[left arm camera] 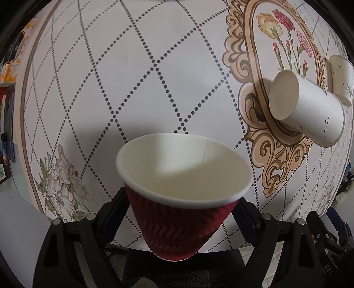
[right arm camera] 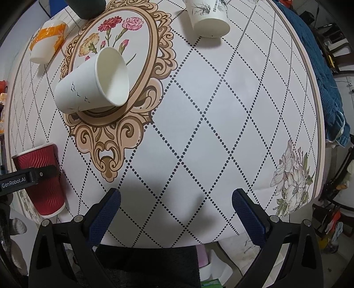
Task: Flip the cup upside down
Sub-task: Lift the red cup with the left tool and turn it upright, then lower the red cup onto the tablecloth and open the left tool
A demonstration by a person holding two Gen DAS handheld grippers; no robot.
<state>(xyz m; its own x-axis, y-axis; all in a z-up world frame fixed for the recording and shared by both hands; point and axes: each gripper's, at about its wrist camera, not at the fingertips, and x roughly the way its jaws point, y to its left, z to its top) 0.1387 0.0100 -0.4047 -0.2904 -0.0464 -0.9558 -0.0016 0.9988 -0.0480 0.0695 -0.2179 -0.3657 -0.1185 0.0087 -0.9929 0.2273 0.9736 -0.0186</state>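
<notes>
Two views are splitting the scene between them. Only the left wrist view is showing the red cup (left arm camera: pixel 183 199) from above, mouth open toward the camera, with the left gripper (left arm camera: pixel 180 219) clamping its ribbed wall between both jaws near the table's front edge. Only the right wrist view is showing an orange-patterned cup (right arm camera: pixel 47 43) lying far left and a dark cup (right arm camera: pixel 88 7) being cut off by the top border. Both are showing the white cup (right arm camera: pixel 93 82) lying on its side on the flower medallion (right arm camera: pixel 124 35). The right gripper (right arm camera: pixel 176 218) is hanging with jaws wide apart, holding nothing, over bare tablecloth (right arm camera: pixel 221 110). Open cloth is stretching rightward to the table's rim.
</notes>
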